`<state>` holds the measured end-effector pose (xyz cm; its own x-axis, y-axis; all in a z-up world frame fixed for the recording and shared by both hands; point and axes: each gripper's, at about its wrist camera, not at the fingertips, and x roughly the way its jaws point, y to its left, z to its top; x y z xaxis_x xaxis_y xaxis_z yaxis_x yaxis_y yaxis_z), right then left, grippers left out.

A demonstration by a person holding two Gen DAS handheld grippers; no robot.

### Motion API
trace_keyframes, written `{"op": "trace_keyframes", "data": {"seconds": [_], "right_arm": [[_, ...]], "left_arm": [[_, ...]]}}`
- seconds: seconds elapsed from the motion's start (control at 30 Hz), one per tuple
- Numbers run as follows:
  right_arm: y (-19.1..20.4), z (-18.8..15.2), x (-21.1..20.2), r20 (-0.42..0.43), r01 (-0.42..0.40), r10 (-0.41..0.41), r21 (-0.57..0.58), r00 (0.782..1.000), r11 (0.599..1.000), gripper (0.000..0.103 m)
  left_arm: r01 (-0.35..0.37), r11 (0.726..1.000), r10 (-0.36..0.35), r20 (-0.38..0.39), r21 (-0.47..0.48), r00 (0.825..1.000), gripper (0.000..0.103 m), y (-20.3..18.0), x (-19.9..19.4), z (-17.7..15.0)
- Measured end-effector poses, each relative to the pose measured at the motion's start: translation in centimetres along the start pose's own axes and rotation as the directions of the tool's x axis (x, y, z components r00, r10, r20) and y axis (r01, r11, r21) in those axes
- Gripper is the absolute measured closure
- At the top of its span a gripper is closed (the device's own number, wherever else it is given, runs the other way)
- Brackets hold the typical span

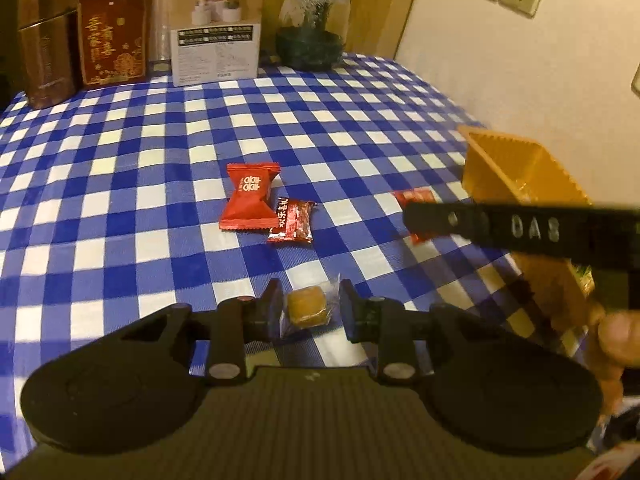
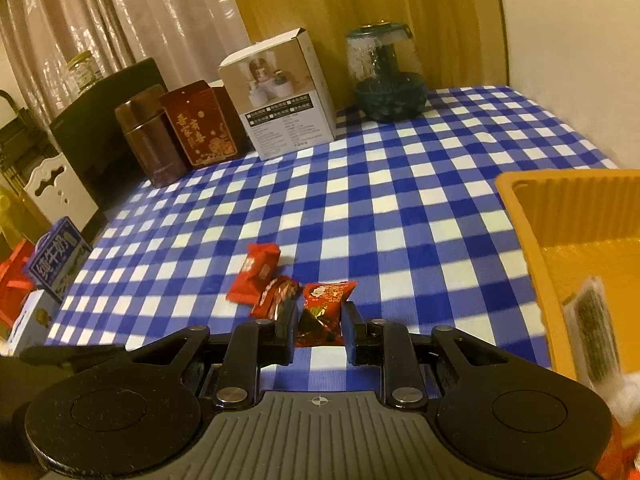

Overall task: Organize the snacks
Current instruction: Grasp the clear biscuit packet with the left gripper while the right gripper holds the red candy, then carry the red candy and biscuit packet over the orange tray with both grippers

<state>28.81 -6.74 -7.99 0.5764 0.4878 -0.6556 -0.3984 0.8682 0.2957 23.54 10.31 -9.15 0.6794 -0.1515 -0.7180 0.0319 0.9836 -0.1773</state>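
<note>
My left gripper (image 1: 309, 306) is shut on a small brown candy in clear wrap (image 1: 306, 305), just above the blue checked tablecloth (image 1: 160, 184). On the cloth ahead lie a red pillow candy (image 1: 250, 196) and a dark red packet (image 1: 292, 222), side by side. My right gripper (image 2: 320, 330) is shut on a red patterned packet (image 2: 324, 304). One finger of the right gripper (image 1: 480, 226) crosses the right of the left wrist view. The orange plastic tray (image 1: 512, 168) sits at the right. In the right wrist view the tray (image 2: 580, 216) holds a dark wrapped snack (image 2: 596, 340).
Along the table's back edge stand a brown tin (image 1: 48, 44), a red box (image 1: 112, 32), a white carton (image 1: 218, 24) and a glass jar (image 1: 312, 28). A wall (image 1: 520, 60) runs down the right side. Milk cartons (image 2: 56, 268) stand beyond the table's left edge.
</note>
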Motion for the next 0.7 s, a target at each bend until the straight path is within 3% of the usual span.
{"op": "trace_keyframes", "data": {"seconds": [0.4,0.7], "right_arm": [[1.5,-2.6,-7.2,0.029,0.042,-0.041,-0.012,0.999,0.999,0.079],[3.0,-3.6,-12.7,0.057,0.049,-0.048,-0.017,0.997,0.999,0.079]], "left_arm": [[0.001,0.992,0.009,0.076,-0.127,0.997,0.076,-1.4,-6.0,-0.7],[0.012,0.987,0.003,0.091,-0.162,0.996,0.076,-4.2,-10.5,-1.5]]}}
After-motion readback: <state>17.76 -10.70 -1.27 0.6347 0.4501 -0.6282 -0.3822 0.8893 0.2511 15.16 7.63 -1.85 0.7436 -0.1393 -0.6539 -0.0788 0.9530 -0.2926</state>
